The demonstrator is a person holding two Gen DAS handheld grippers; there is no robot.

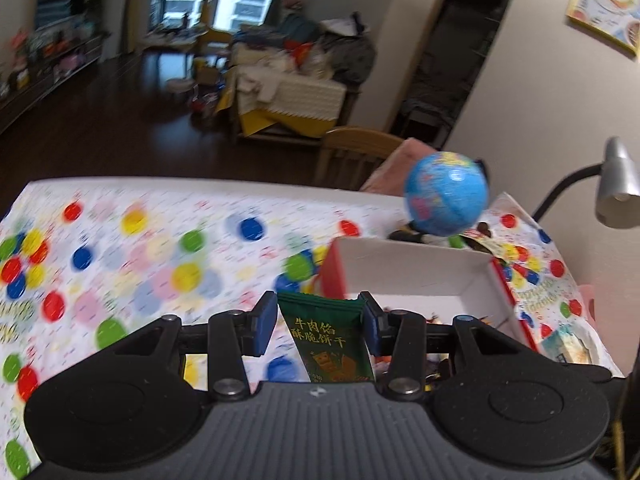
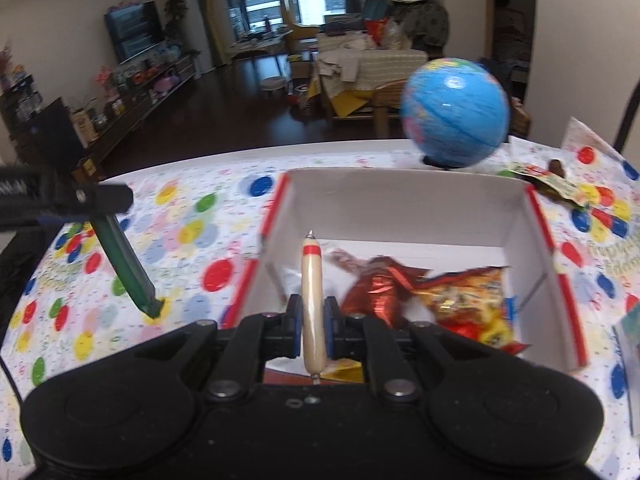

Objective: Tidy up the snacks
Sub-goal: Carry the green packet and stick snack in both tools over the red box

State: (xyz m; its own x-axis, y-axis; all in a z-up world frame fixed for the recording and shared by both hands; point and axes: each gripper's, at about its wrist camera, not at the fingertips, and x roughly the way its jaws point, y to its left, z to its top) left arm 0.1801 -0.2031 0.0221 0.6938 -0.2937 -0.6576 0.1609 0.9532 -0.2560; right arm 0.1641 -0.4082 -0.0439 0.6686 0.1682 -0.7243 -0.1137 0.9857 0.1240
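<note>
My left gripper (image 1: 320, 322) is shut on a green biscuit packet (image 1: 328, 340) with yellow print, held above the table just left of the white box (image 1: 416, 268) with red edges. In the right wrist view the same green packet (image 2: 124, 264) hangs edge-on from the left gripper (image 2: 92, 200) at the left. My right gripper (image 2: 313, 328) is shut on a cream sausage stick (image 2: 313, 288) with a red band, held over the near left part of the white box (image 2: 400, 204). Inside the box lie a red foil packet (image 2: 376, 284) and an orange snack bag (image 2: 468, 300).
A blue globe (image 2: 454, 112) stands just behind the box. A desk lamp (image 1: 616, 184) rises at the right. More wrappers (image 2: 556, 186) lie on the dotted tablecloth (image 2: 192, 240) right of the box. A wooden chair (image 1: 356, 152) stands beyond the table's far edge.
</note>
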